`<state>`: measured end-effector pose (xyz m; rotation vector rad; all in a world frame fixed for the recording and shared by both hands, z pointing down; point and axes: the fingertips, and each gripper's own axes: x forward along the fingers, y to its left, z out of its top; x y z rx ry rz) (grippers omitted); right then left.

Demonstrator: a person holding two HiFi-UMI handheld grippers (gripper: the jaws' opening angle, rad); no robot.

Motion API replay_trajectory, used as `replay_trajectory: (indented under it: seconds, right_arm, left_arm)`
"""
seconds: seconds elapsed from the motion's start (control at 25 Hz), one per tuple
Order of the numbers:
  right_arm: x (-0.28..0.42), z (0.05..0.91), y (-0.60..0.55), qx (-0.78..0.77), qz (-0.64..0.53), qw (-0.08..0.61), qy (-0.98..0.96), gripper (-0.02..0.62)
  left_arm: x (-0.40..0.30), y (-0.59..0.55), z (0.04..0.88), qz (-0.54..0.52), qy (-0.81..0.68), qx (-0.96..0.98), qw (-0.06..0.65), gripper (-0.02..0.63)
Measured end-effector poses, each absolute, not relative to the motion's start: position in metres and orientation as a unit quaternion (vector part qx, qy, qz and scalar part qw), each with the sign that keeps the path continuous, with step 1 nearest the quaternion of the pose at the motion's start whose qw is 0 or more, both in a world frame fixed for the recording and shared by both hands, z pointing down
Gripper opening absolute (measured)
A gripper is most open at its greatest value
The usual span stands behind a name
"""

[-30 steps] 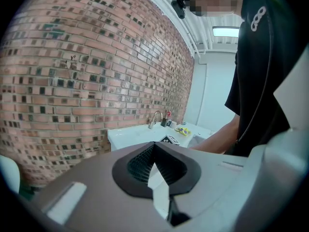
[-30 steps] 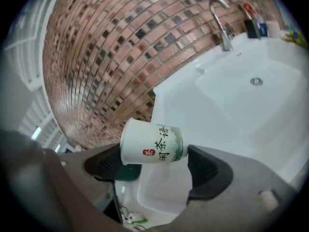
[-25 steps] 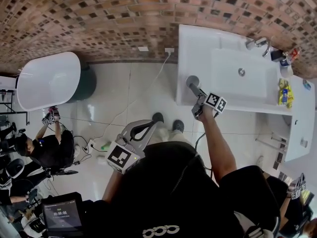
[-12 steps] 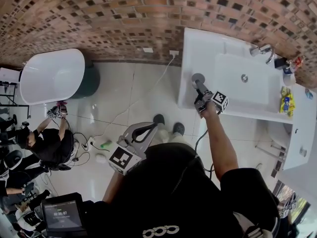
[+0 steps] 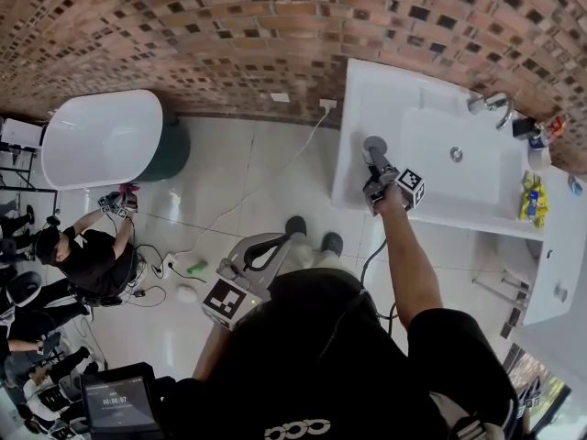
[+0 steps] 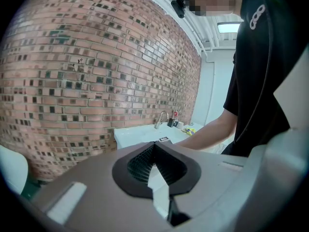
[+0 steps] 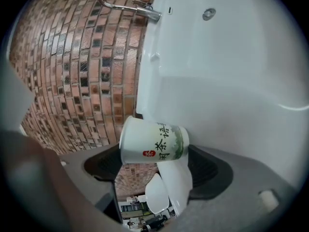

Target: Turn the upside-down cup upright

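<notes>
While the brick wall [image 5: 183,35] is running across the top of the head view, the tiled floor [image 5: 248,172] is spreading out below it, with a white bathtub [image 5: 101,140] sitting at the left against the bricks. Over on the right, the white counter [image 5: 367,99] is standing against the same wall, its sink [image 5: 449,168] sunk into the middle. The person's right arm [image 5: 413,264] is stretching out over the counter's left strip, just beside the sink. There the right claw [image 5: 376,161] is gripping the cup [image 7: 153,143], with one jaw pressing on each side of its paper wall. In the right gripper view the cup is lying crosswise to the jaws. Its wide rim is pointing left toward the bricks and its narrow base right over the white counter, with green lettering and a red mark facing the camera. Whether it's touching the counter, I can't tell. The left claw [image 6: 154,148] is hanging close to the person's body, well apart from the counter, its jaws meeting tip to tip with nothing between them. At the sink's far end the faucet [image 7: 129,5] is arching over the basin, and the small drain [image 7: 209,14] is glinting near it.
</notes>
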<state>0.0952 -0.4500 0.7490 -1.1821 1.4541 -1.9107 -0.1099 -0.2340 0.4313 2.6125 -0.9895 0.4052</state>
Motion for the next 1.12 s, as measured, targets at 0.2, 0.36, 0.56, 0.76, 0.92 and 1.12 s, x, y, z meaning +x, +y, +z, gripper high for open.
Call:
replay_trajectory:
  seconds: [0.2,0.36,0.56,0.76,0.92,1.12]
  right_arm:
    - [0.094,0.752,-0.445,-0.441,-0.703,0.213,0.516,0.407]
    - [0.094,0.751,-0.445,-0.433,-0.704,0.214,0.521,0.407]
    - [0.095,0.739,-0.442,-0.424,-0.703,0.225,0.525,0.407]
    - [0.091,0.713,-0.427,-0.400,-0.700,0.230,0.545,0.407]
    - [0.077,0.672,-0.403,-0.367,-0.684,0.226,0.589,0.407]
    - [0.052,0.628,-0.345,-0.317,-0.655,0.186,0.660,0.337]
  left_arm:
    - [-0.108,-0.234,0.431,0.143,-0.348,0.913,0.158,0.015]
    - [-0.107,-0.234,0.431,0.142,-0.351,0.912,0.158,0.014]
    - [-0.104,-0.230,0.429,0.138,-0.352,0.913,0.155,0.015]
    - [-0.094,-0.220,0.427,0.134,-0.354,0.912,0.156,0.015]
    - [-0.086,-0.205,0.432,0.132,-0.359,0.908,0.169,0.015]
    - [-0.071,-0.182,0.440,0.133,-0.345,0.912,0.179,0.015]
